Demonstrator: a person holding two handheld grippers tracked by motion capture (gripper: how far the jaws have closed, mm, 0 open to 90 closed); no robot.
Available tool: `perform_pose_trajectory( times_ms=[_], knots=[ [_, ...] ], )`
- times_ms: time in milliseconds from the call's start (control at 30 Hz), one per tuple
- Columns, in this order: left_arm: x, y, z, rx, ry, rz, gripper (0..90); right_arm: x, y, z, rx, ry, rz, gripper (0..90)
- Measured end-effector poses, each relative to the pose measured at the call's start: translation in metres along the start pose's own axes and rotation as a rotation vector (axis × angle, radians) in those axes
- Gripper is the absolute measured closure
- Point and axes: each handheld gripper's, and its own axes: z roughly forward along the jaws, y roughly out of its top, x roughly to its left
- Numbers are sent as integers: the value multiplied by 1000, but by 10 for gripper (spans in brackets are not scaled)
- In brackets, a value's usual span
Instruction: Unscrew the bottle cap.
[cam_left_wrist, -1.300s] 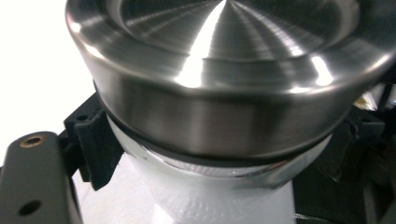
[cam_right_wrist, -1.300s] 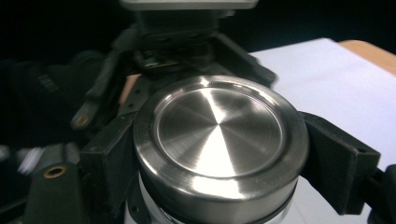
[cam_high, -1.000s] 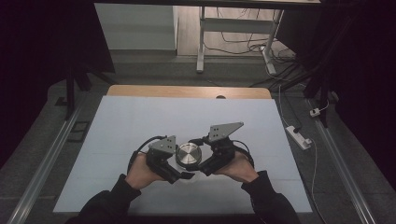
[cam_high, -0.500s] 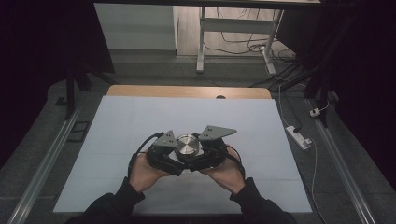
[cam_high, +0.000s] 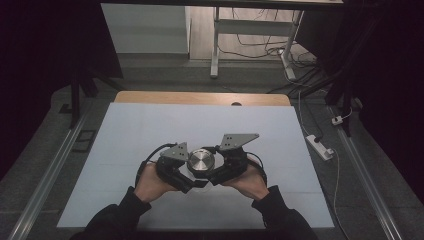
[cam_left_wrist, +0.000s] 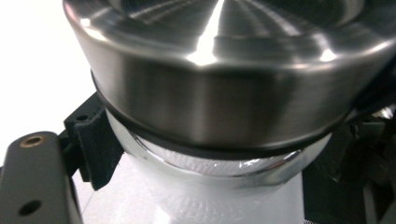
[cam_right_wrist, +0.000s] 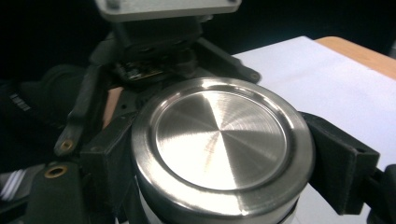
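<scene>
Jar (cam_high: 201, 163) held above the white table mat (cam_high: 125, 130), between both claws. Left gripper (cam_high: 186, 183) clamped low on the frosted body (cam_left_wrist: 224, 196), beneath the steel lid (cam_left_wrist: 219, 93). Right gripper (cam_high: 212, 179): jaws have just been closing, now pressed against the lid's rim (cam_right_wrist: 219, 140) from either side, where a second ago they stood wider around it. Both hands drawn in closer. Lid judged ready to be twisted off; unscrewing not yet begun.
</scene>
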Motion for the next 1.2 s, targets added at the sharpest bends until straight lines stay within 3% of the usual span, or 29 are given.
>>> perform_pose_trajectory(
  times_ms=[100, 267, 433, 533, 567, 600, 633, 767, 800, 833, 867, 1100, 1200],
  knots=[
    [2, -2, 0, -2, -36, 21, 153, 1, 0, 0, 15, 15, -22, 184],
    [4, -4, -1, -1, -49, 36, 153, 2, 0, 2, 23, 25, -34, 184],
    [5, -4, -1, -14, -24, 29, 153, 1, 0, 2, 16, 11, -22, 178],
    [5, -5, -1, -18, 11, 0, 153, 2, 2, 2, 23, -66, 10, 63],
    [7, -5, -1, -15, 59, -29, 153, 2, 3, 1, 25, -90, 18, 50],
    [7, -5, -1, -15, 59, -29, 154, 3, 5, 0, 29, -126, 23, 40],
    [8, -5, -1, -10, 111, -60, 153, 4, 6, -1, 31, -159, 26, 30],
    [5, -3, 3, 2, 217, -112, 153, 13, 7, 3, 27, -264, 46, 41],
    [5, -3, 3, 2, 217, -112, 153, 13, 7, 3, 27, -264, 46, 41],
    [3, -3, 4, 6, 231, -116, 154, 17, 7, 8, 25, -310, 59, 63],
    [0, -1, 6, 7, 255, -126, 153, 18, 6, 10, 17, -327, 70, 77],
    [-8, 6, 10, 18, 285, -122, 154, 18, 2, 13, -18, -363, 107, 173],
    [-7, 5, 8, 9, 248, -102, 154, 18, 3, 10, -8, -343, 94, 176]
  ],
)
